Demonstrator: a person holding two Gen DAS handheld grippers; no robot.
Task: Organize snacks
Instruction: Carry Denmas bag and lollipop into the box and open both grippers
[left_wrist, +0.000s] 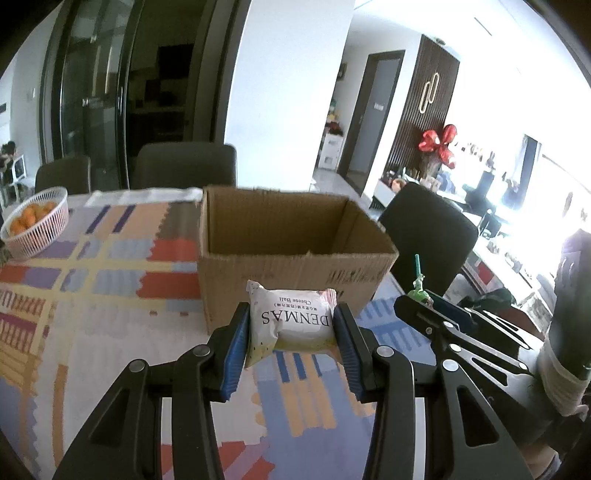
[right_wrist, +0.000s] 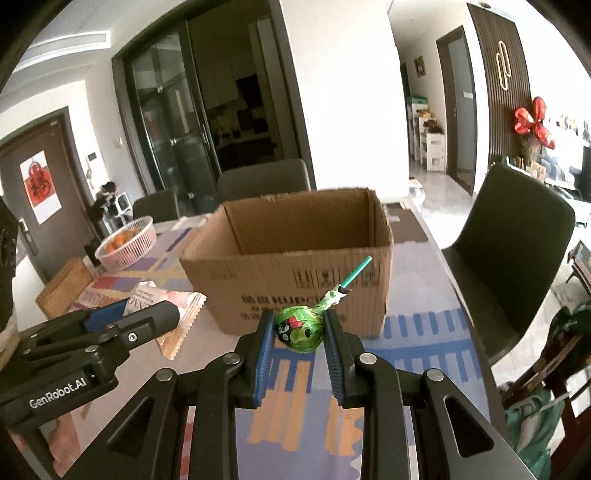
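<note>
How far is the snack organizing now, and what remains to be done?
Done: nothing is visible inside the open brown cardboard box, though its floor is hidden. In hand: the left gripper clamps a white Denmas cheese ball packet, and the right gripper clamps a green wrapped lollipop; both are held above the patterned tablecloth, short of the box. Left: probably dropping both inside.

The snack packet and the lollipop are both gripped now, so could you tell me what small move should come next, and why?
Probably carry both forward over the open cardboard box: the left gripper clamps the white snack packet, the right gripper the green lollipop, and both are short of its near wall.
</note>
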